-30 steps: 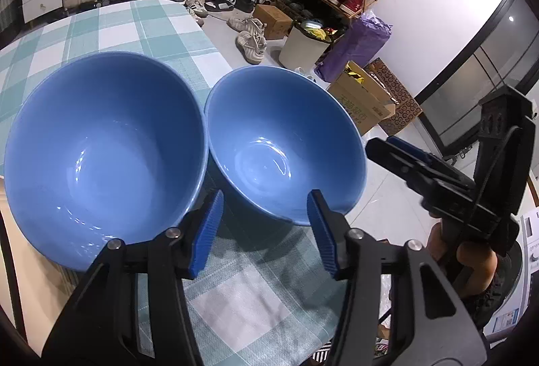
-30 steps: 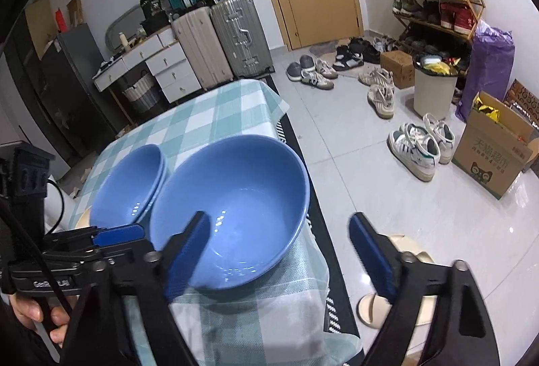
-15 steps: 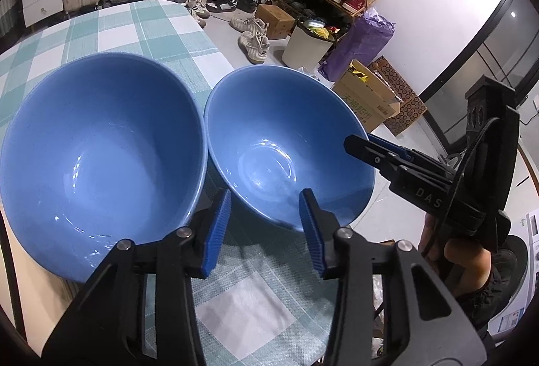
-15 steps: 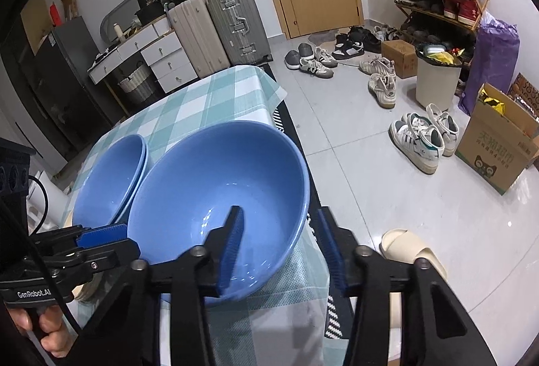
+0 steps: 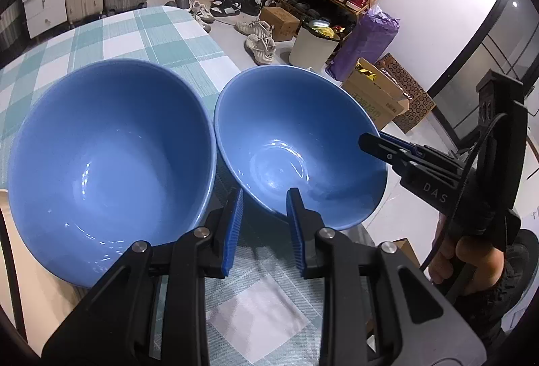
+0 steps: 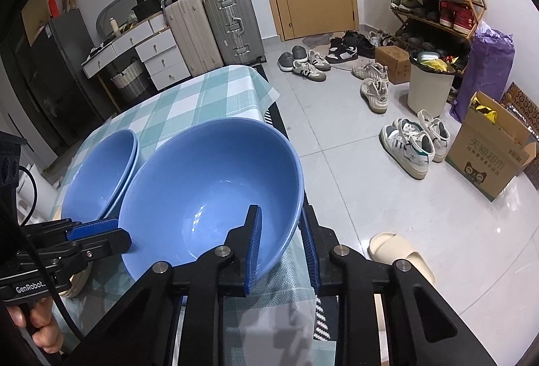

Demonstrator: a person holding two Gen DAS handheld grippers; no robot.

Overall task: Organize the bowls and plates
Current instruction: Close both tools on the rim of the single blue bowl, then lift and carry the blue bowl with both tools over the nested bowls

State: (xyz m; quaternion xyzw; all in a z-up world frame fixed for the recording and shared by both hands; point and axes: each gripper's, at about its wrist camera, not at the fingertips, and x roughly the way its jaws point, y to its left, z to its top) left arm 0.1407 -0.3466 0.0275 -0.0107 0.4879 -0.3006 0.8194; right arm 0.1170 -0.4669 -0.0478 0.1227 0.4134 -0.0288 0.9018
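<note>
Right bowl (image 6: 209, 194) sat upright, mouth up, near the bench (image 6: 215, 89) edge on the checked cloth, just beside the left bowl (image 5: 107, 157); their rims were close, and we could not tell whether they touched. In the right wrist view the left bowl showed a doubled rim, so we judged it to be a stack of two already nested.

Right gripper (image 6: 281, 244) straddled the right bowl's near rim, one pad inside the wall and one outside. The pads looked pressed on the rim, so we read it as clenched on the right bowl. A rim pinch made sense: the wall is thin there and gives the only flat purchase on a round bowl.

Left gripper (image 5: 264, 231) hung low between the two bowls, by the right bowl's outer wall, its fingers parted with only a narrow gap and nothing between them: released. We judged it was standing by to steady the stack.

A bowl is round and has no long axis; its axis of symmetry stood vertical. Likely next step: lift the right bowl and nest it into the left. Risk: tilt and slip from a one-sided rim hold, and the bench edge is near.
</note>
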